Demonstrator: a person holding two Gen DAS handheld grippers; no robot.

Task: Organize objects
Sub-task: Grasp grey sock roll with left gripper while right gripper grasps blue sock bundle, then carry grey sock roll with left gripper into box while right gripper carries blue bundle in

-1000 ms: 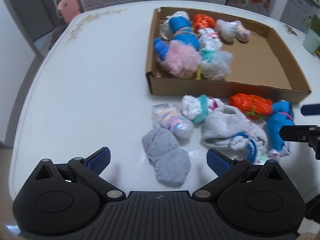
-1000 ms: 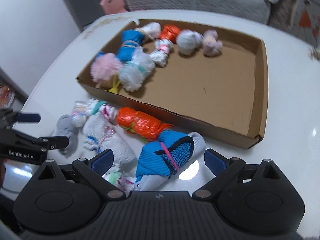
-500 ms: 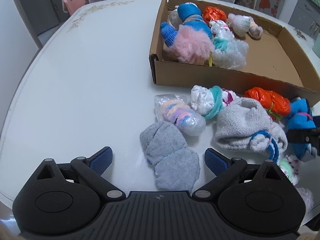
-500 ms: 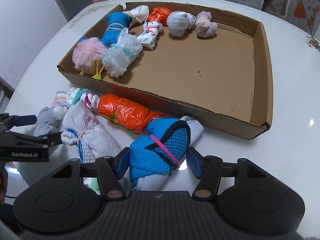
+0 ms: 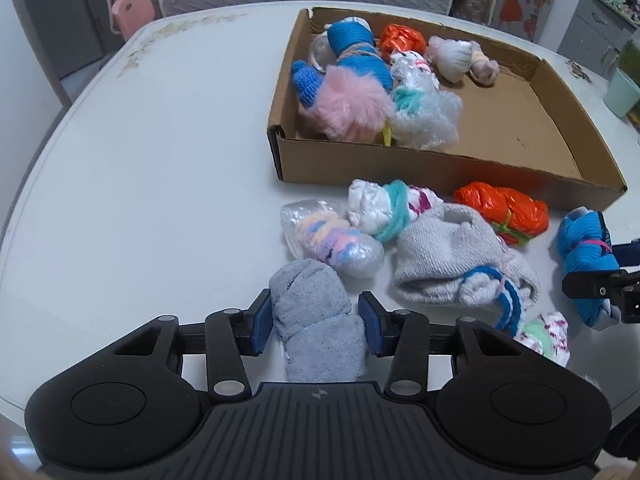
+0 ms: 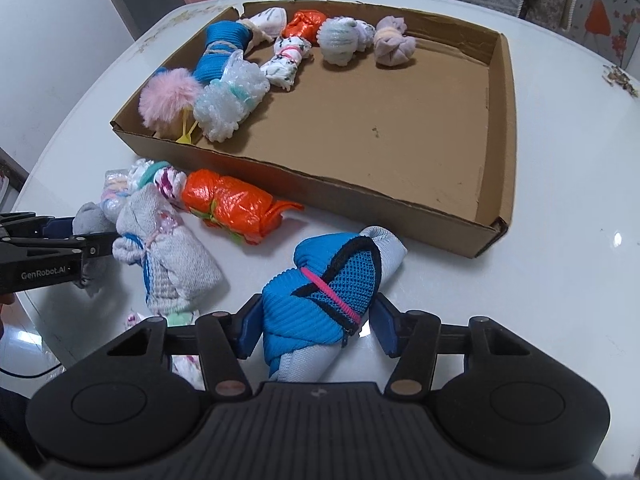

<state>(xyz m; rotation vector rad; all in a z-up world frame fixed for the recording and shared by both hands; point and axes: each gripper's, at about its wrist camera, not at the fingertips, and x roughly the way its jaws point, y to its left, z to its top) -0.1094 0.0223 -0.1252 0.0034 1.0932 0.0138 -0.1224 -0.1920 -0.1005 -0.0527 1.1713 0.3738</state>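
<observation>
"GenRobot.AI" on the left claw (image 6: 86, 240)

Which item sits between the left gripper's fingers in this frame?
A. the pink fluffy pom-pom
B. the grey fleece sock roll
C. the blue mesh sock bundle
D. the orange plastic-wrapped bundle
B: in the left wrist view the left gripper has its blue pads pressed against both sides of the grey fleece sock roll on the white table.

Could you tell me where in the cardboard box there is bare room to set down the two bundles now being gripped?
The cardboard box has bare floor across its right and near-centre part, bordered by the right wall and front wall. Its left and far side is crowded: pink pompom, bubble-wrap bundle, blue roll.
</observation>
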